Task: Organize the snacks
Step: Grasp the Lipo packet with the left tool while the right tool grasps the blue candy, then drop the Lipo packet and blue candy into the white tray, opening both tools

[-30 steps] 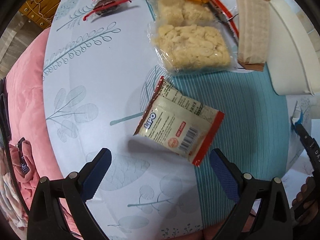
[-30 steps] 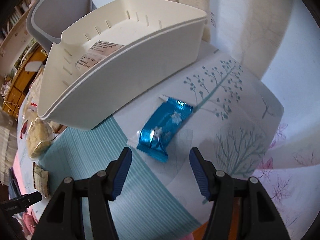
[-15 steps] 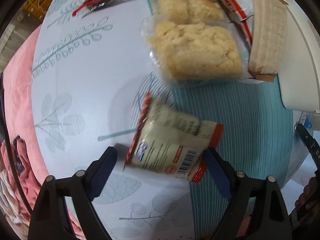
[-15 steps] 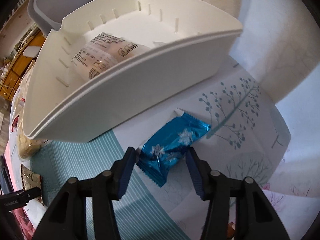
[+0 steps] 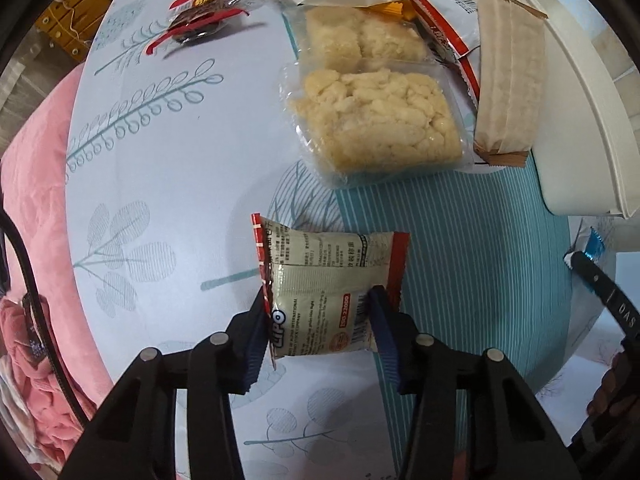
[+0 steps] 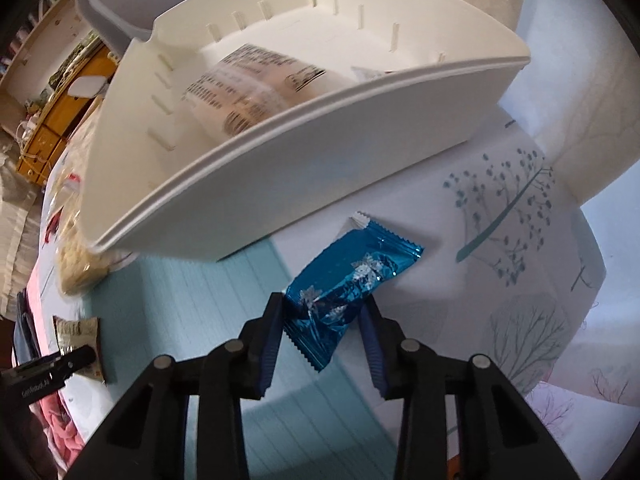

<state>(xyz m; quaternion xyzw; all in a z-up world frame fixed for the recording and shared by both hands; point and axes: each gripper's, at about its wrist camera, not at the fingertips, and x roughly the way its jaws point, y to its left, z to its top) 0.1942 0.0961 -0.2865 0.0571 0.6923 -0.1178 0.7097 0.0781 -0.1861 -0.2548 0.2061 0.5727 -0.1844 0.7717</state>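
In the left wrist view a cream and red Lipo packet [image 5: 328, 276] lies on the leaf-print tablecloth. My left gripper [image 5: 318, 316] points straight down, its jaws closing, and both blue pads press the packet's sides. A shiny blue snack packet [image 6: 360, 272] lies next to the white bin [image 6: 320, 160] in the right wrist view. The jaws of my right gripper [image 6: 322, 316] are closing on it, with the pads against its lower end. A printed pack [image 6: 256, 80] lies inside the bin.
Two clear packs of yellow crumbly snacks [image 5: 376, 128], a brown-paper pack [image 5: 508, 80] and a small red and dark packet [image 5: 204, 16] lie beyond the Lipo packet. The bin's wall [image 5: 580, 140] stands at the right. A pink quilt [image 5: 32, 200] borders the table's left edge.
The left jaws have closed in from wide apart onto the Lipo packet, which has turned square to them. The right gripper has moved up to the blue packet and closed around it.
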